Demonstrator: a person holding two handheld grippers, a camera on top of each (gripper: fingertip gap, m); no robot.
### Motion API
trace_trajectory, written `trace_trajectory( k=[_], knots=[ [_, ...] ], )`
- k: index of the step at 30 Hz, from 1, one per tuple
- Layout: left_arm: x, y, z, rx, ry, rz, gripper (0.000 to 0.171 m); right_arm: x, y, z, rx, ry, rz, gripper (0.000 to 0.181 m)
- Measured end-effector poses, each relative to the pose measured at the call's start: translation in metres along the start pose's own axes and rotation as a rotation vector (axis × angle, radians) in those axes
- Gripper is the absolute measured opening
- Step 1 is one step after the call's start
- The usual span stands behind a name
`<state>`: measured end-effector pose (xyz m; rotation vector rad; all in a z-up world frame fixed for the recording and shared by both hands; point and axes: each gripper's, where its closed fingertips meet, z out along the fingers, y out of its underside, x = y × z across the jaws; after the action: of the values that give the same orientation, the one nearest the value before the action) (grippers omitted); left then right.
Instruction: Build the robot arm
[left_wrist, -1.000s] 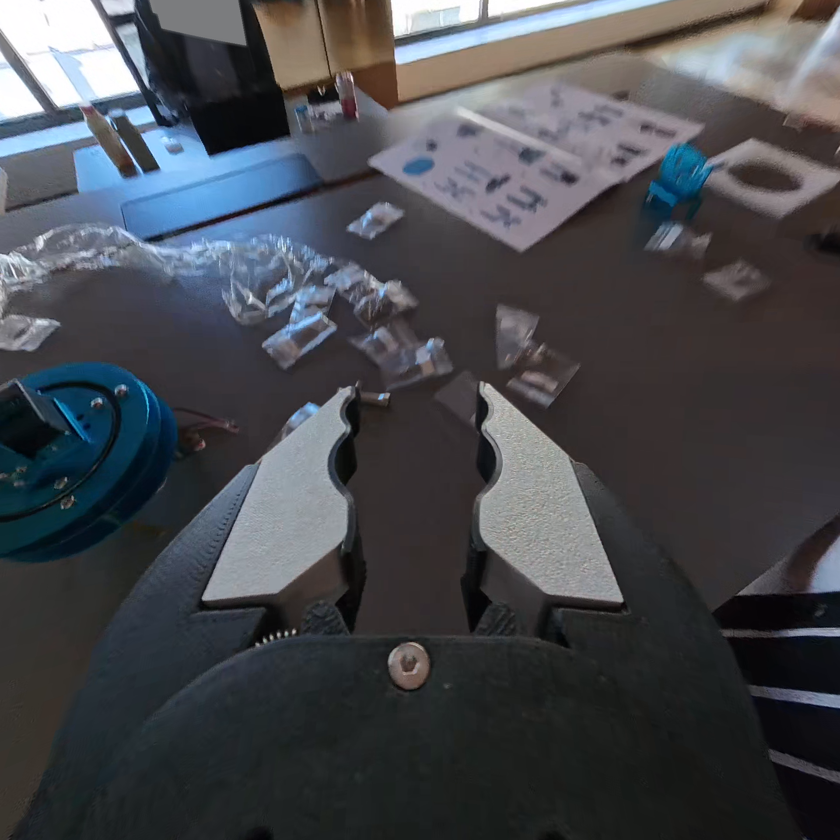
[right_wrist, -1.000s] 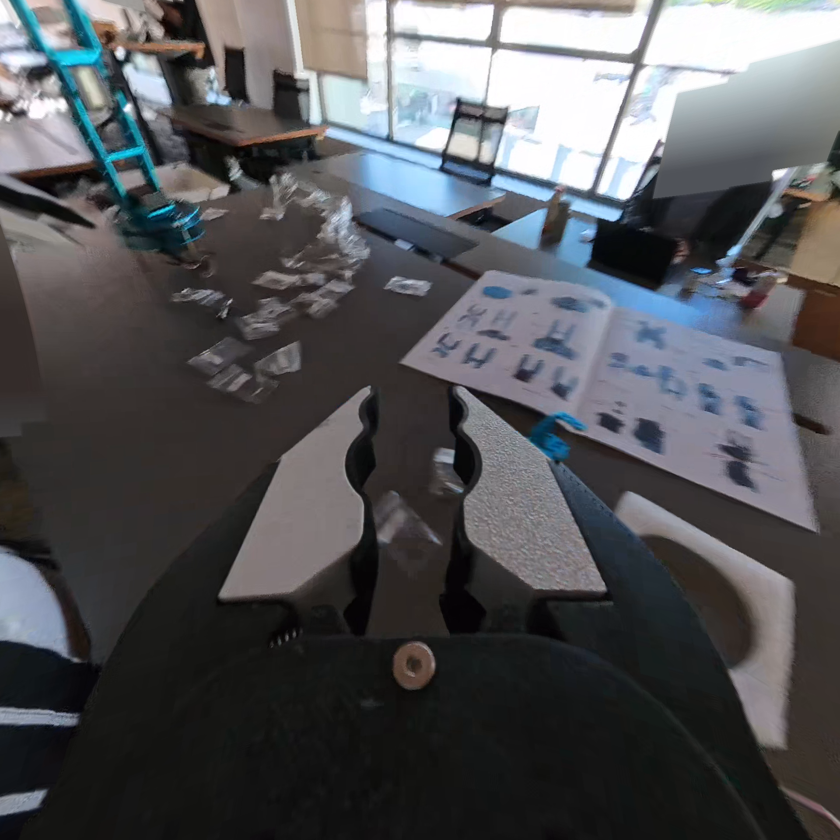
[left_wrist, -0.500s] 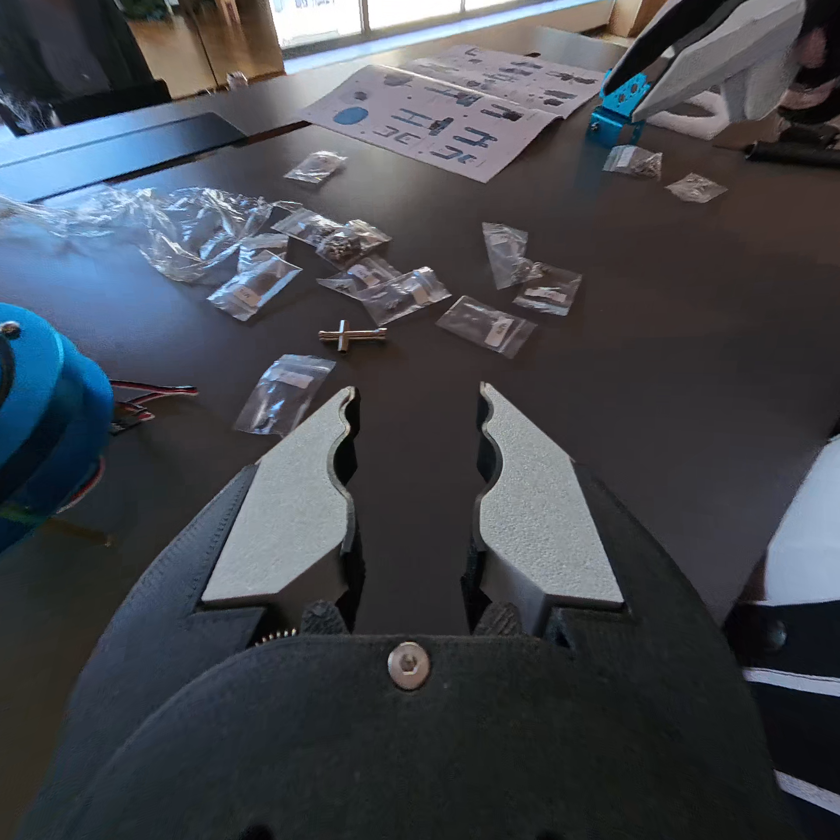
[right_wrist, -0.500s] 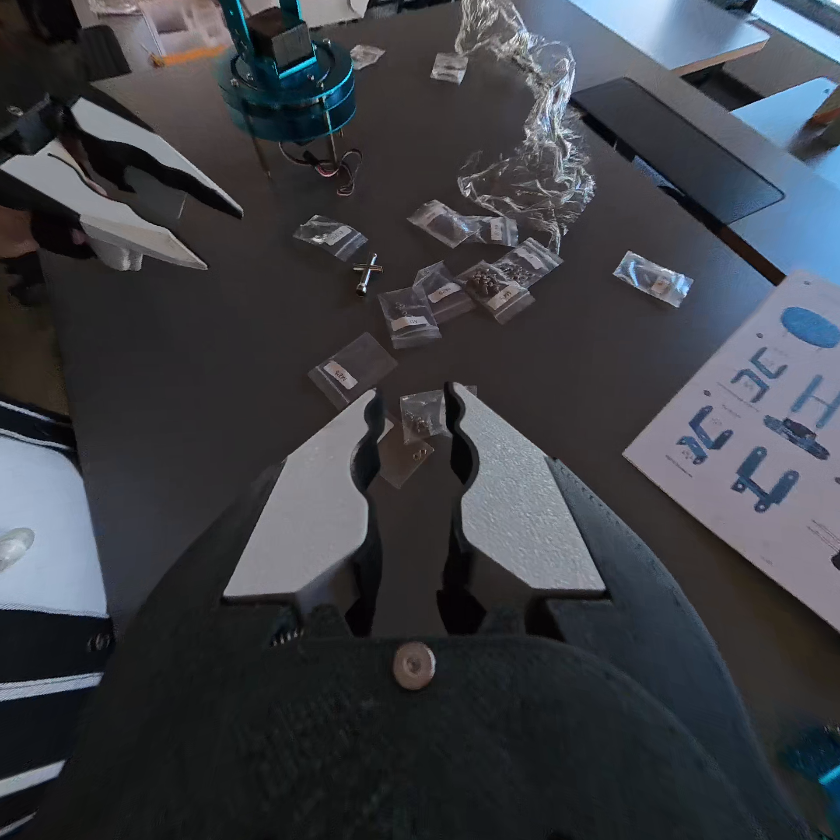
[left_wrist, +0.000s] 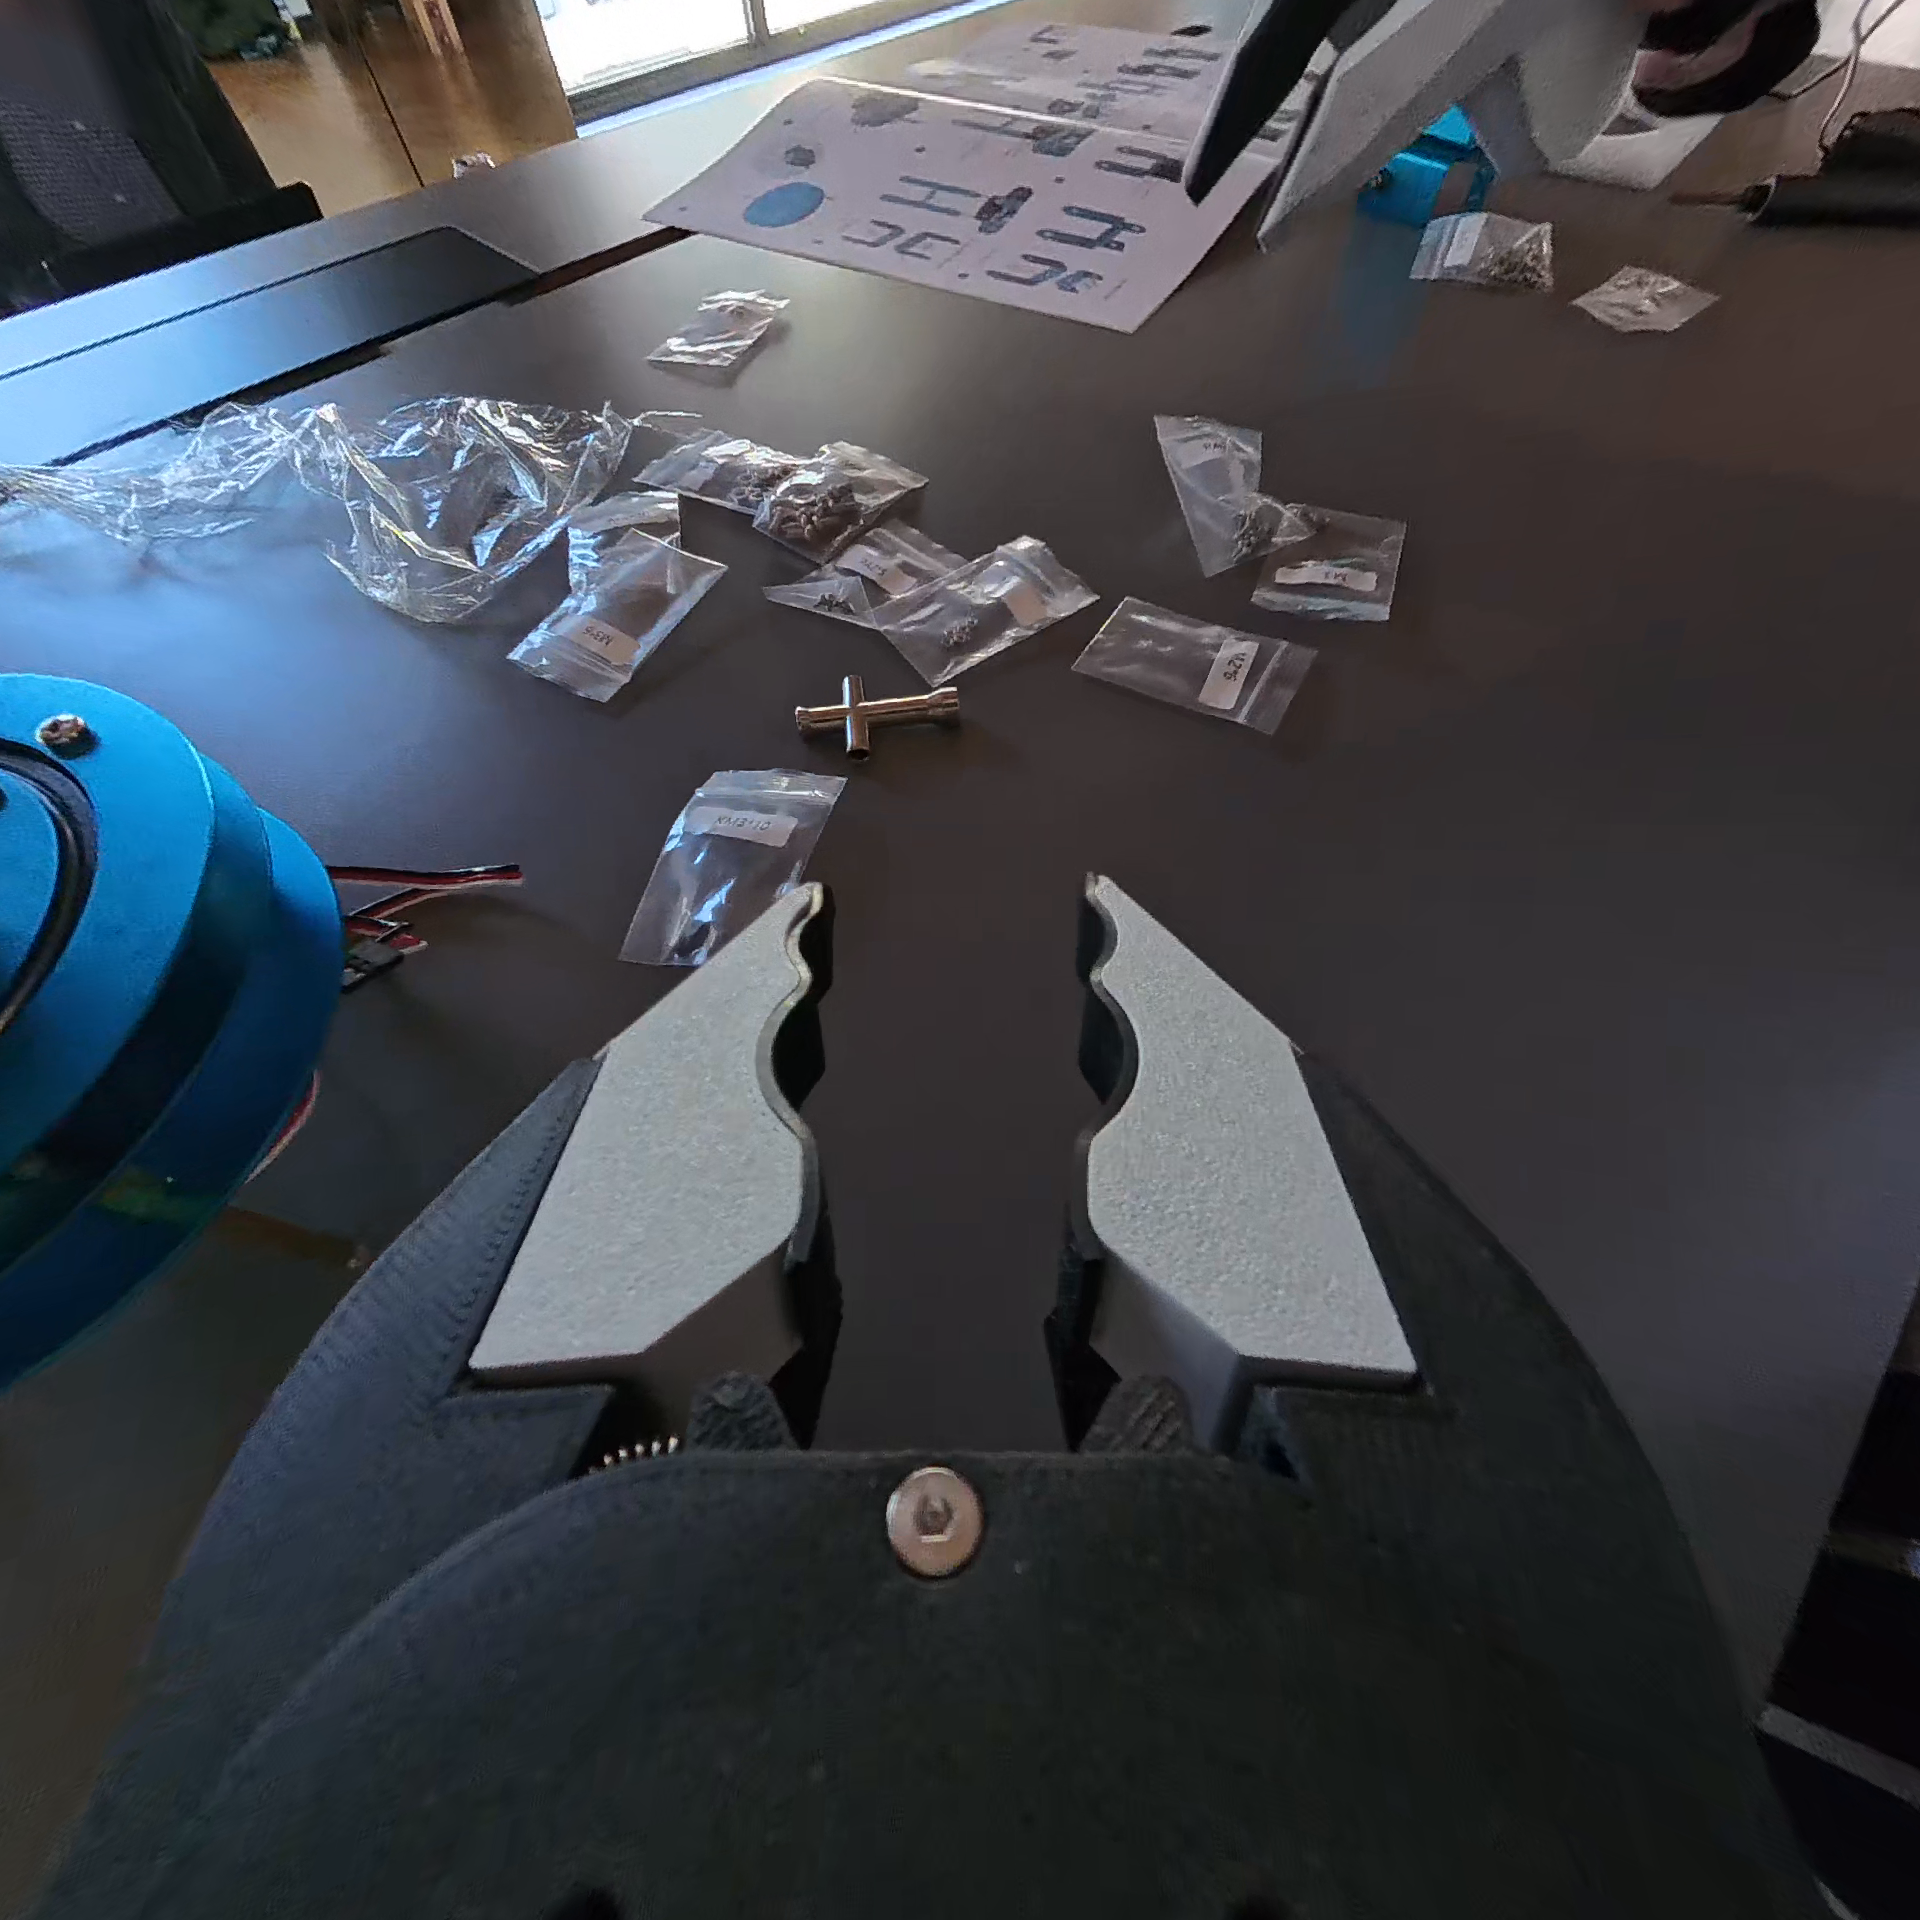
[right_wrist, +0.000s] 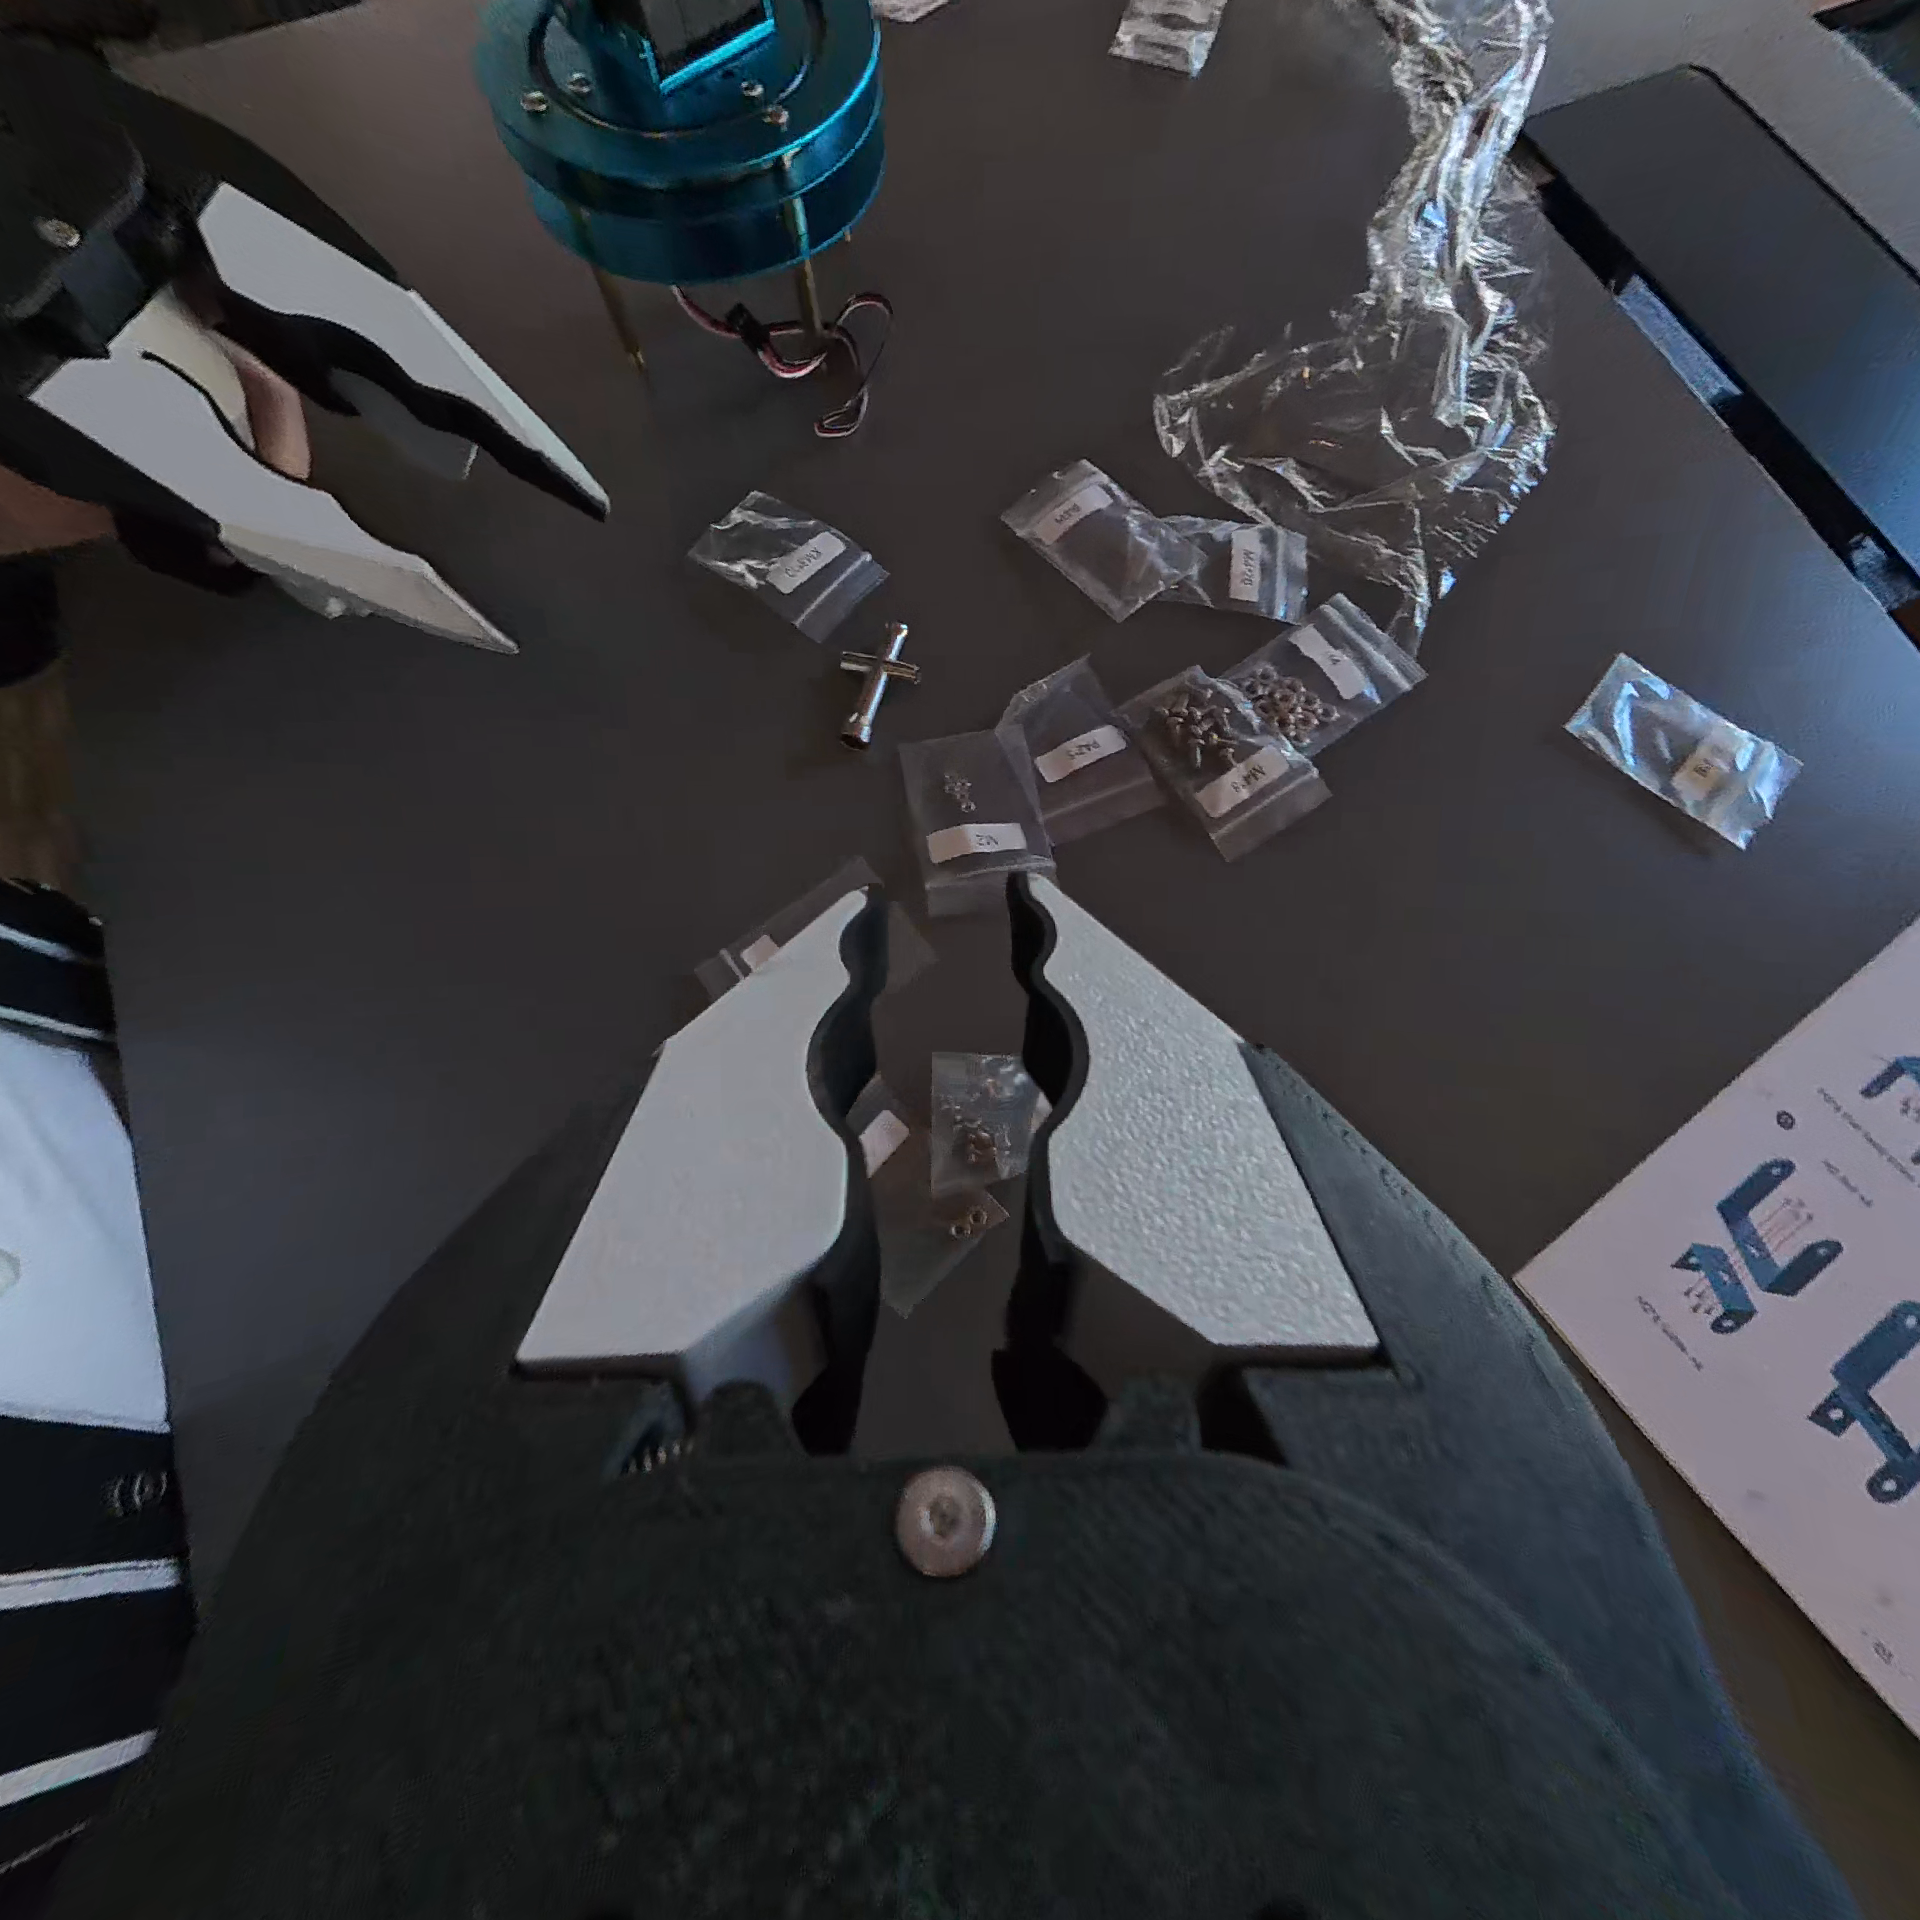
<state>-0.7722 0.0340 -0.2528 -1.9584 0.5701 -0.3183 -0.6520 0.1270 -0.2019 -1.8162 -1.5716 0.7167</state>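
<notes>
The left hand-held gripper hovers over the dark desk with its jaws wide apart and empty, just short of the metal cross wrench; a small clear bag lies beside its left fingertip. The right hand-held gripper hangs above the desk, jaws narrowly parted, gripping nothing, over a bag of screws nearer than the wrench. The blue round base stands beyond the wrench.
</notes>
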Motion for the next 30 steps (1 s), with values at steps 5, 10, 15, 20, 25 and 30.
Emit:
trace_trajectory(
  k=[5,10,15,20,25,30],
  knots=[
    [-0.010,0.008,-0.005,-0.034,-0.049,-0.005,0.047,-0.010,0.007,0.001,-0.053,-0.019,-0.051,0.023],
    [-0.017,0.018,-0.015,-0.081,-0.108,-0.084,0.047,-0.018,0.022,-0.008,-0.084,-0.067,-0.078,0.024],
    [-0.019,0.019,-0.039,-0.135,-0.227,-0.137,0.044,-0.024,0.041,-0.022,-0.040,-0.103,-0.083,0.024],
    [-0.020,0.024,-0.082,-0.217,-0.387,-0.208,0.041,-0.032,0.069,-0.031,0.038,-0.140,-0.049,0.023],
    [-0.029,0.046,-0.118,-0.207,-0.482,-0.251,0.038,-0.041,0.072,-0.022,0.042,-0.154,0.011,0.025],
    [-0.092,0.053,-0.141,-0.168,-0.458,-0.179,0.041,-0.048,0.039,-0.016,0.125,-0.025,0.020,0.027]
  ],
)
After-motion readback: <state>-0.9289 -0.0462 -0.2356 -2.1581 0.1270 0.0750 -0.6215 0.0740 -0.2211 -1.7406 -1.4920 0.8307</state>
